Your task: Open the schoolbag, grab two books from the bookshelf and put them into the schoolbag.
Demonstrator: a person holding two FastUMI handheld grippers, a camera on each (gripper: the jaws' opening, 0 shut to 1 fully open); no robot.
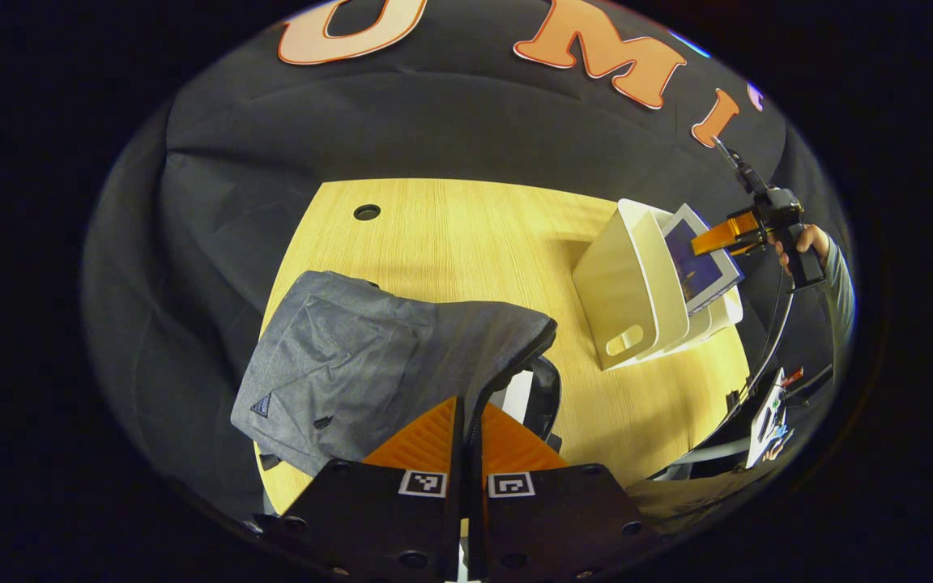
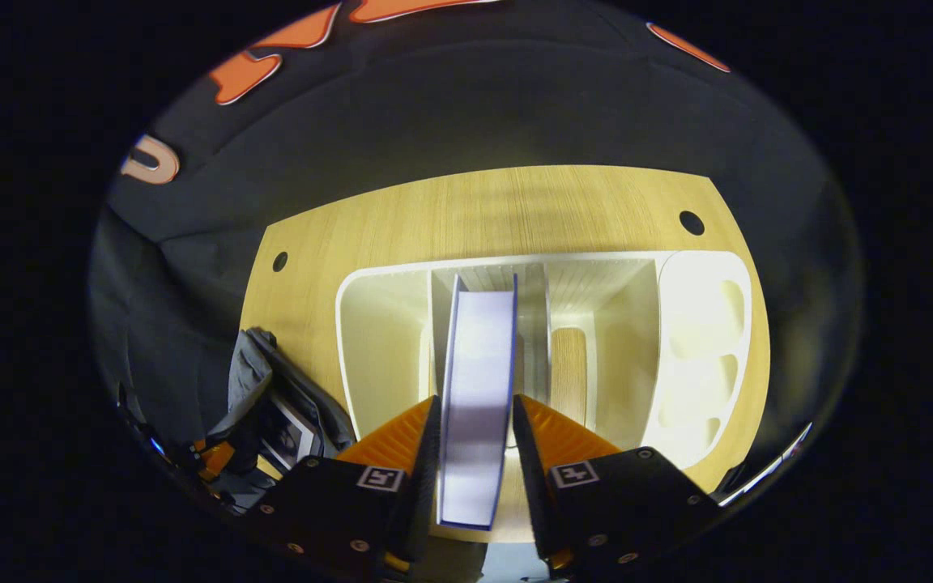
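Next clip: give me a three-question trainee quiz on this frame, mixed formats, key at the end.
1. True or false: the right gripper has a book between its fingers.
2. The left gripper pinches the edge of the: A) shelf B) schoolbag C) table
3. Fill in: the book stands in the white ____.

Key: 1 true; 2 B; 3 shelf.

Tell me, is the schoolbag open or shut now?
Open. In the left gripper view, the left hand-held gripper pinches the schoolbag flap's edge, lifted, and the dark gap under it shows something white inside.
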